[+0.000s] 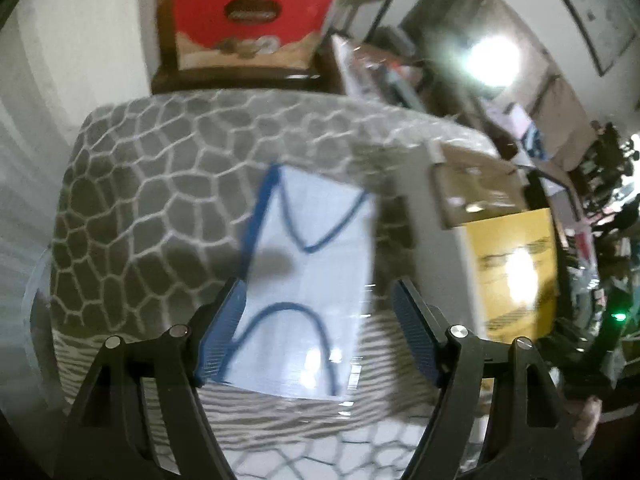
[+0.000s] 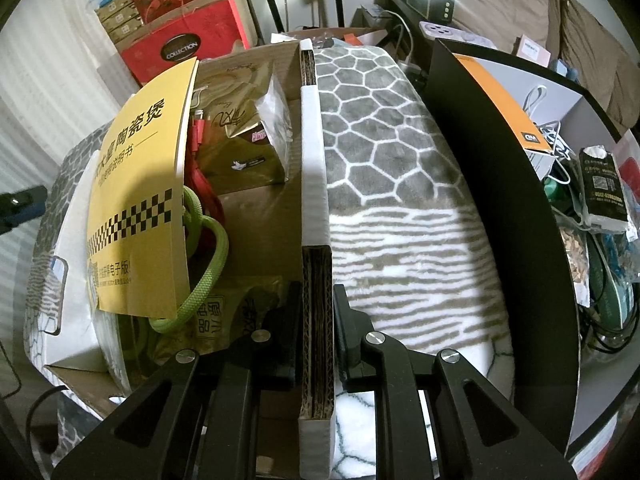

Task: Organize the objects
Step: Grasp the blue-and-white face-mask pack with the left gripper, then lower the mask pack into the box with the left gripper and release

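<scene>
- Left claw (image 1: 316, 320): jaws spread wide, nothing pinched. The blue pads stand on either side of the lower part of a white packet (image 1: 308, 280), which shows blue cable loops through clear wrap. No pad is seen pressing on it.
- White packet: lies flat on the grey-and-white patterned blanket (image 1: 160, 200), centre of the left wrist view. Its long axis runs from the lower middle of the frame up and slightly left, roughly along the line the claw points. This view is blurred, so fine contact cannot be confirmed.
- Right claw (image 2: 316, 320): pressed together on the upright wall of a cardboard box (image 2: 314, 184), pinching its corrugated edge at lower centre of the right wrist view.
- Cardboard box: sits left of centre in the right wrist view and is already crowded with a yellow booklet (image 2: 140, 200), a green rope (image 2: 200, 248), a red cable (image 2: 202, 184) and gold sachets.
- Governing relation: the packet lies directly ahead of and beneath the left claw. The box appears at the right edge of the left wrist view, beside the packet.
- Judgement: the left hand is the nearer to the packet. The right hand appears committed to steadying the box.
</scene>
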### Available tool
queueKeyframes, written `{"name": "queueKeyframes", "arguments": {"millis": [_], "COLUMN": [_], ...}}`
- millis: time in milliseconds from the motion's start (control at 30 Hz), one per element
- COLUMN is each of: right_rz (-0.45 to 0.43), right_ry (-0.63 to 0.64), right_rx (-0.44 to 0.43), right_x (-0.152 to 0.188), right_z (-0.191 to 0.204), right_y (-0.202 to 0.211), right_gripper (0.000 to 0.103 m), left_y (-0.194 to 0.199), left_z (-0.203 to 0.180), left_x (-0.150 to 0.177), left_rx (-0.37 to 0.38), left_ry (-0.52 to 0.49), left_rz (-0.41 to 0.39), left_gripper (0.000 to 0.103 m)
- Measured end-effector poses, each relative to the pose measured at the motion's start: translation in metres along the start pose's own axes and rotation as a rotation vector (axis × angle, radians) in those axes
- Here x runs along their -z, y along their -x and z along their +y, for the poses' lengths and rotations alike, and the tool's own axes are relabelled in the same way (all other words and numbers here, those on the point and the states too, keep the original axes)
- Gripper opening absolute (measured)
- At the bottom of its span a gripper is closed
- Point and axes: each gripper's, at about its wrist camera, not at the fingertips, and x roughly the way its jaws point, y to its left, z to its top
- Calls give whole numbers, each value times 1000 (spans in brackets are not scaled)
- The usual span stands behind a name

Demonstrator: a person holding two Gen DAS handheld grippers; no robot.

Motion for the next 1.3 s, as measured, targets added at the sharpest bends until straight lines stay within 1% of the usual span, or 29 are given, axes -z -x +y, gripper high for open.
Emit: {"name": "queueKeyframes", "arguments": {"millis": [133,333,400,467,533,567,633,667,700,800,900,967,1300], "right_rz": [0,0,0,1,1,1,1,1,1,2,2,2,1], "right_ry": [1,1,0,-2,0,-1,-1,-1,0,1,-1,-1,3], "right_rx": [2,0,0,-1,0,0,0,0,1,2,0,1,5], "right_x": [0,0,0,0,0,0,0,0,0,0,0,1,1], "right_z": [0,0,0,-1,0,0,0,0,0,0,-1,0,0], "right_y": [0,0,0,0,0,0,0,0,0,0,0,0,-1], "right_gripper": [15,15,15,15,15,15,15,15,15,15,15,15,15], "left_y": [-14,-37,-38,-38,-38,-37,-36,-36,-36,-34,-22,-8,55], "left_z": [16,27,25,23,19,19,20,21,21,18,15,12,-17], "left_x": [3,6,6,7,8,9,6,5,4,-1,-6,-10,-27], "left_rx": [-17,-68,-64,-78,-118,-121,-96,-91,-89,-61,-10,50,166], "left_ry": [16,-8,-33,-48,-71,-76,-54,-44,-43,-56,-39,-27,-53], "left_rz": [36,94,82,75,60,56,60,58,55,48,6,-22,-153], "left_gripper": [74,75,75,65,36,30,12,9,3,1,1,1,1]}}
